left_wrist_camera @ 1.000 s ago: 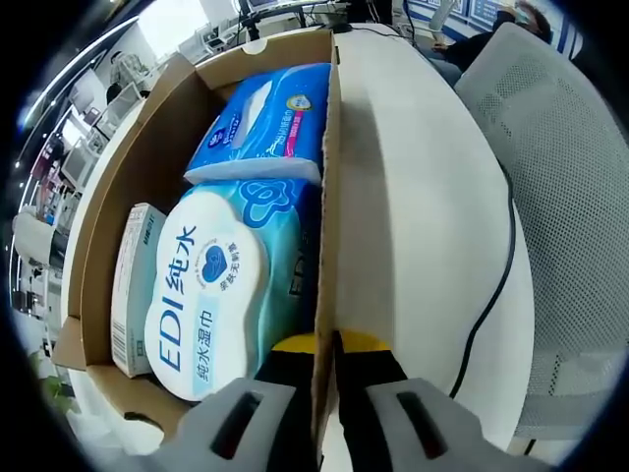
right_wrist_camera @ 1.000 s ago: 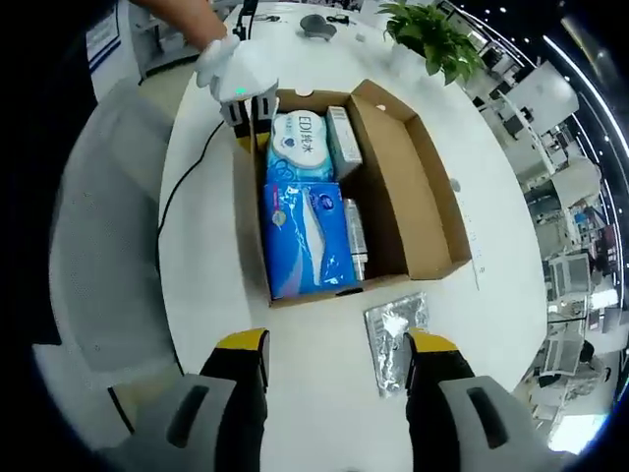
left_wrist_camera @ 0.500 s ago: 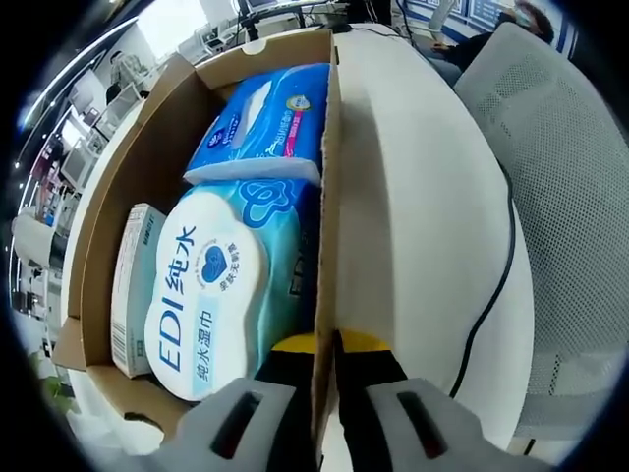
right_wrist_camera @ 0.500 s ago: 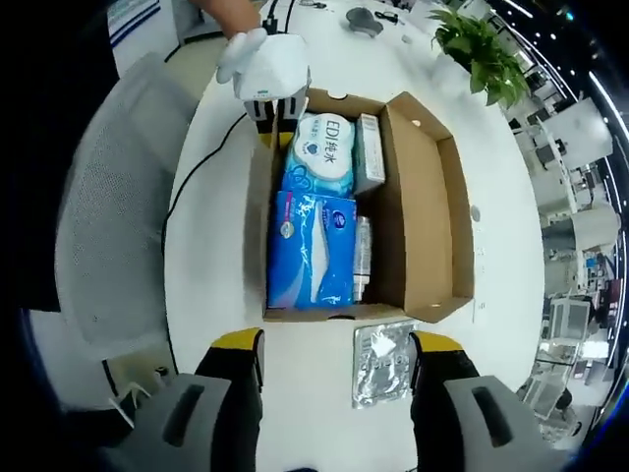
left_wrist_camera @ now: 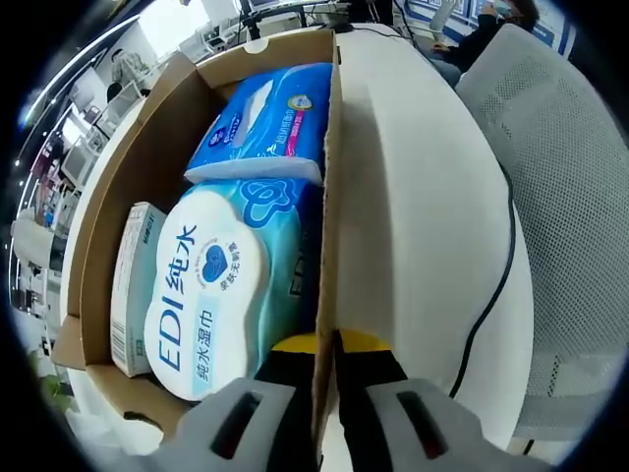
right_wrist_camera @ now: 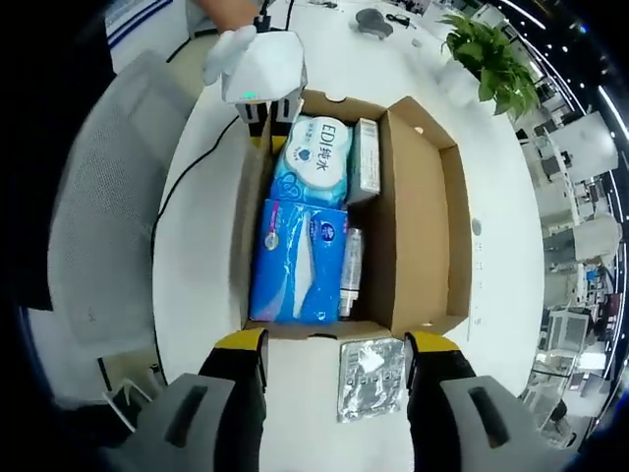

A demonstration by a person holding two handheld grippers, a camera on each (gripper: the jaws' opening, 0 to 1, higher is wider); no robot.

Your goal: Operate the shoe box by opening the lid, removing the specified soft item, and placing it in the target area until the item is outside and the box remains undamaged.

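Observation:
The open cardboard shoe box (right_wrist_camera: 418, 211) lies on a white table (right_wrist_camera: 201, 295), its lid folded out to one side. Inside lie a blue tissue pack (right_wrist_camera: 300, 261), a teal EDI wet-wipes pack (right_wrist_camera: 314, 162), a small white carton (right_wrist_camera: 364, 157) and a slim bottle (right_wrist_camera: 351, 261). My left gripper (left_wrist_camera: 326, 344) is shut on the box's long side wall (left_wrist_camera: 331, 177), with the wipes pack (left_wrist_camera: 211, 285) and tissue pack (left_wrist_camera: 260, 123) just beyond it. It also shows as the left gripper (right_wrist_camera: 260, 79) at the box's far corner. My right gripper (right_wrist_camera: 336, 359) is open above a silver foil packet (right_wrist_camera: 369, 379) at the box's near end.
A grey mesh chair (left_wrist_camera: 560, 197) stands beside the table, also seen as the chair (right_wrist_camera: 98, 226). A black cable (left_wrist_camera: 496, 285) runs along the table edge. A potted plant (right_wrist_camera: 491, 59) stands past the box. A person's hand holds the left gripper.
The right gripper's view has moved in closer over the box; the foil packet now lies between its jaws. The left gripper still holds the box wall, unmoved.

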